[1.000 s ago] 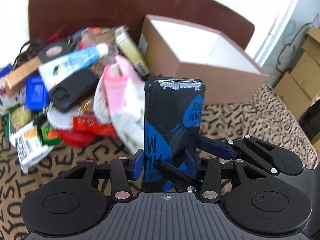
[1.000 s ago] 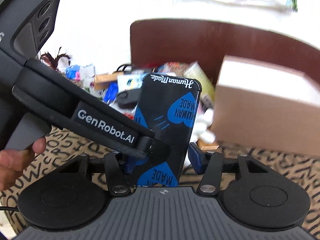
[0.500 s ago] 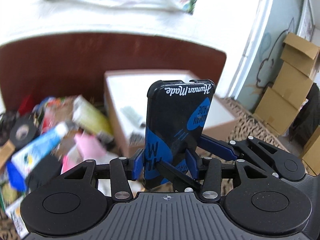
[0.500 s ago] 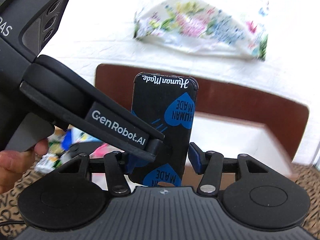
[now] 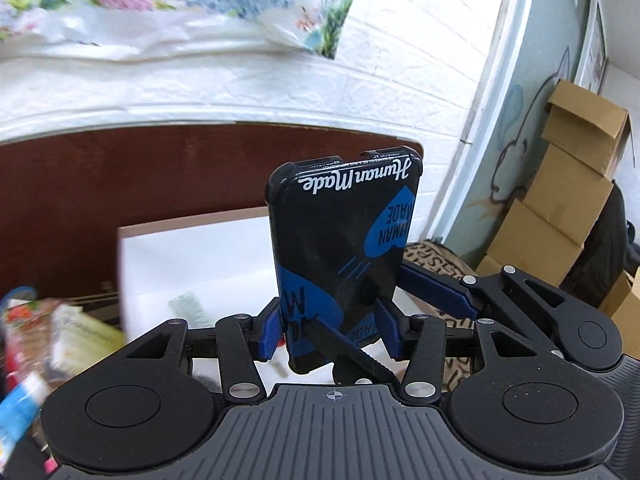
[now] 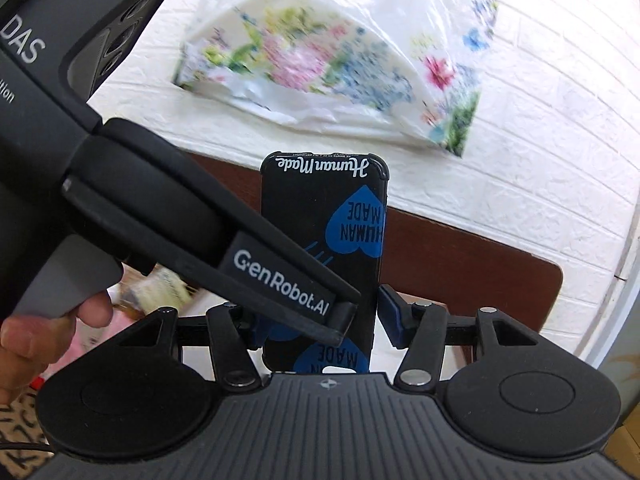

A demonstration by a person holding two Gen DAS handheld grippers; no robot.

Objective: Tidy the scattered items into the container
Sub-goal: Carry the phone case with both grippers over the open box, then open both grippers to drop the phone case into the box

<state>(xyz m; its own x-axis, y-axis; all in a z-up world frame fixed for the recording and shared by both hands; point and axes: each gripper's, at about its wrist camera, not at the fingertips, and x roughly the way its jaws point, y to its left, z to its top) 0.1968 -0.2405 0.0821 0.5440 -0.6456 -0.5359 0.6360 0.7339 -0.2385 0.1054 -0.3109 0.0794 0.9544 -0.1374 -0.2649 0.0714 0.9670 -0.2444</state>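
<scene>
A black phone case with blue "Human Made" hearts [image 5: 344, 256] stands upright between the blue pads of my left gripper [image 5: 330, 330], which is shut on it. The same case [image 6: 324, 252] also sits between the pads of my right gripper [image 6: 320, 330], which is shut on it too. The left gripper's body [image 6: 168, 216] crosses the right wrist view from the left, its finger lying over the case. The open cardboard box [image 5: 192, 264] with a white inside lies below and behind the case, with a small packet [image 5: 190, 306] in it.
A dark brown headboard [image 5: 120, 196] backs the box, under a white brick wall with a floral plastic bag [image 6: 332, 52]. Scattered packets [image 5: 76, 332] lie at the left. Stacked cardboard boxes [image 5: 560, 208] stand at the right. A leopard-print cloth [image 5: 432, 260] covers the surface.
Both grippers have risen and tilted up with the case. The pile of items has slid out of view to the lower left; the box now sits lower, behind the case.
</scene>
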